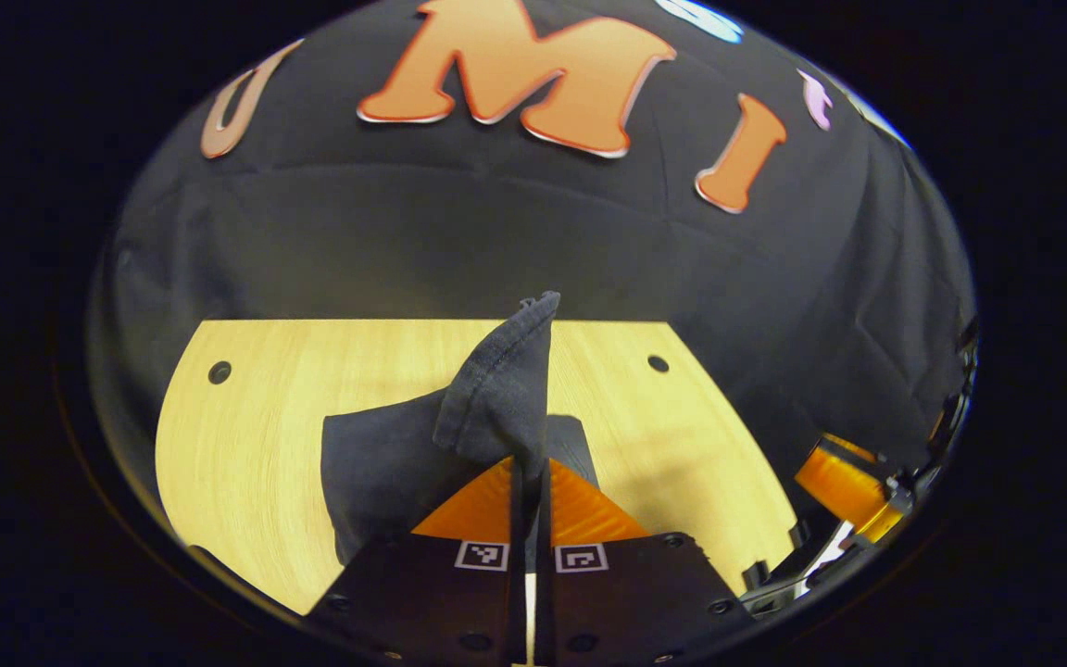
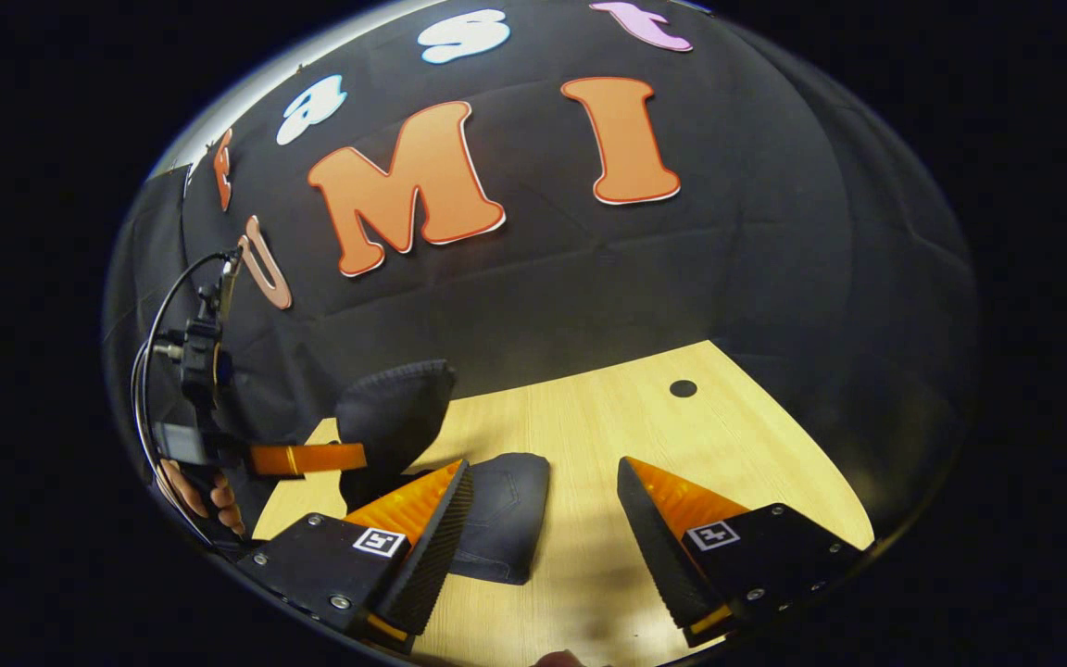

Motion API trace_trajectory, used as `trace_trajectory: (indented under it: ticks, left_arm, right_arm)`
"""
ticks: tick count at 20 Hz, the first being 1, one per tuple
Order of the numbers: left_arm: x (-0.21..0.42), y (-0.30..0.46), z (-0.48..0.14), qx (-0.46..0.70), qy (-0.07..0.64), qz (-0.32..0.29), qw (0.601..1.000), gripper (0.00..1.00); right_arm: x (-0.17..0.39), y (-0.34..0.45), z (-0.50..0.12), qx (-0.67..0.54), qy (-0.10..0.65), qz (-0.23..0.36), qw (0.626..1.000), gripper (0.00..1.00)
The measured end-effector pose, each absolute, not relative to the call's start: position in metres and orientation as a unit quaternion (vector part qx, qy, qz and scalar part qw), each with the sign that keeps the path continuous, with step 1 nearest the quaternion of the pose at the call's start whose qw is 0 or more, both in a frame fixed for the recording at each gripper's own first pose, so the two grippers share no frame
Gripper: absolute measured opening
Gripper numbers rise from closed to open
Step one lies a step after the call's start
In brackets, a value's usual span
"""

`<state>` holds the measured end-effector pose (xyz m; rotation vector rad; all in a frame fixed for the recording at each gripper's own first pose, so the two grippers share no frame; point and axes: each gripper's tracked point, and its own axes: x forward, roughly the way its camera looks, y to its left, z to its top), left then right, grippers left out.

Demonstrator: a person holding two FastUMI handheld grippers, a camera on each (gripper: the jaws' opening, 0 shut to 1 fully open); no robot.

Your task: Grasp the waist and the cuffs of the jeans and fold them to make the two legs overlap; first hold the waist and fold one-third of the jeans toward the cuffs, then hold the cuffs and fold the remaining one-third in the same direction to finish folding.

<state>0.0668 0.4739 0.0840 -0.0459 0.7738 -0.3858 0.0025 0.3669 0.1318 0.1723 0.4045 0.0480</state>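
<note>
Closest to the lens in the left gripper view, the left tool (image 1: 528,486) has its two fingers drawn together on a lifted fold of the dark blue denim jeans (image 1: 496,389), which rise as a peak just ahead of its tips while the rest of the cloth slumps onto the pale wooden tabletop (image 1: 246,435) ahead and to its left. In the right gripper view, the right tool (image 2: 543,519) stands wide apart with nothing between its fingers; the jeans lie just ahead of its left finger, touching or nearly so, and the raised bundle hangs farther off to its left, where the other tool and a person's hand (image 2: 205,496) show. Which part of the garment is pinched, waist or cuff, cannot be told at this angle. The chief risk, as I judge it, is that one tool carries the fold alone: the free corner could sag and twist, leaving the layers skewed. A thin bite might also slip from the grip, and dragging could pull the resting denim out of line.
</note>
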Motion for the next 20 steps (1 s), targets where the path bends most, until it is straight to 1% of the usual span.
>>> trace_trajectory:
  ticks: [1,2,3,4,5,6,7,8,9,10,12,13,15,19,20]
  left_arm:
    - [0.062,0.466,0.078,-0.004,0.378,-0.196,0.905,0.04]
    - [0.056,0.461,0.076,0.007,0.382,-0.205,0.901,0.06]
    - [0.047,0.448,0.081,-0.010,0.379,-0.234,0.895,0.05]
    - [0.041,0.433,0.090,-0.030,0.368,-0.258,0.893,0.09]
    - [0.036,0.420,0.098,-0.041,0.354,-0.274,0.893,0.19]
    - [0.034,0.421,0.106,-0.032,0.342,-0.276,0.898,0.32]
    - [0.035,0.432,0.114,-0.021,0.331,-0.267,0.905,0.44]
    - [0.036,0.436,0.121,-0.020,0.320,-0.261,0.911,0.53]
    - [0.035,0.441,0.128,-0.026,0.312,-0.255,0.915,0.64]
    - [0.033,0.448,0.137,-0.036,0.300,-0.248,0.920,0.70]
    - [0.031,0.471,0.156,-0.046,0.269,-0.225,0.935,0.90]
    - [0.030,0.485,0.167,-0.047,0.249,-0.210,0.944,0.96]
    - [0.029,0.517,0.193,-0.046,0.204,-0.172,0.963,0.96]
    - [0.011,0.575,0.243,-0.028,0.090,-0.111,0.989,0.96]
    - [0.002,0.590,0.254,-0.019,0.064,-0.096,0.993,0.96]
  right_arm:
    - [0.002,0.365,0.131,0.087,0.201,0.022,0.976,0.95]
    - [0.003,0.365,0.132,0.088,0.200,0.024,0.976,0.95]
    - [0.003,0.367,0.132,0.088,0.199,0.026,0.976,0.95]
    - [0.003,0.368,0.132,0.087,0.199,0.028,0.976,0.95]
    - [0.003,0.372,0.132,0.086,0.200,0.032,0.975,0.95]
    - [0.004,0.375,0.133,0.083,0.200,0.034,0.976,0.95]
    - [0.005,0.379,0.136,0.082,0.197,0.040,0.976,0.95]
    - [0.006,0.384,0.139,0.079,0.193,0.043,0.977,0.95]
    - [0.006,0.388,0.142,0.075,0.188,0.048,0.978,0.95]
    - [0.007,0.392,0.145,0.071,0.183,0.051,0.979,0.95]
    - [0.010,0.402,0.156,0.062,0.163,0.059,0.983,0.95]
    - [0.011,0.409,0.161,0.057,0.153,0.064,0.985,0.95]
    - [0.011,0.424,0.178,0.047,0.121,0.082,0.988,0.95]
    - [0.011,0.462,0.222,0.037,0.017,0.127,0.991,0.95]
    - [0.012,0.469,0.228,0.025,0.006,0.128,0.991,1.00]
